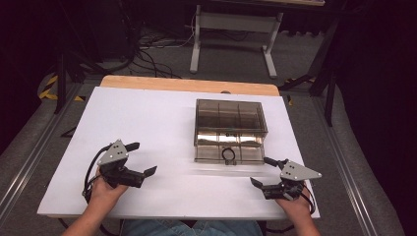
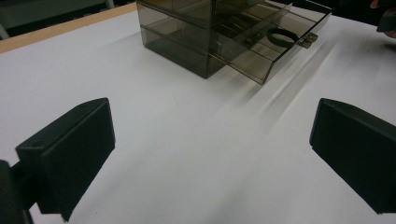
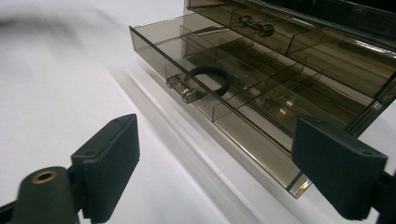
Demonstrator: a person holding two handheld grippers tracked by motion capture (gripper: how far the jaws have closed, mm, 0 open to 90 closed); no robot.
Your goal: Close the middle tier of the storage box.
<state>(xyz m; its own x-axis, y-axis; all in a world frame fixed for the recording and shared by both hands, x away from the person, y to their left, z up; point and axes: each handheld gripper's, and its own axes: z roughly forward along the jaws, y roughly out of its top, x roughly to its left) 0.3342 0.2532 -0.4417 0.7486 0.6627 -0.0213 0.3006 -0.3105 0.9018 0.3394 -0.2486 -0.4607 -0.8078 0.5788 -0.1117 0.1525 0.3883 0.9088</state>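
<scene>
Drawer organizer (image 1: 230,129), smoky clear plastic, sits on the white desk (image 1: 147,123) right of centre, bottom drawer (image 3: 224,116) pulled out, black ring (image 3: 211,80) lying in its middle compartment behind the knob (image 3: 182,91). Left hand-held gripper (image 1: 142,158) rests near the front-left, jaws apart, nothing between. Right hand-held gripper (image 1: 263,172) near the drawer front, jaws apart, empty.

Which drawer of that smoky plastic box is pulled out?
The bottom drawer, the one holding the black ring. It juts out toward the person, past the box front, while the drawer above sits flush inside the box.
</scene>
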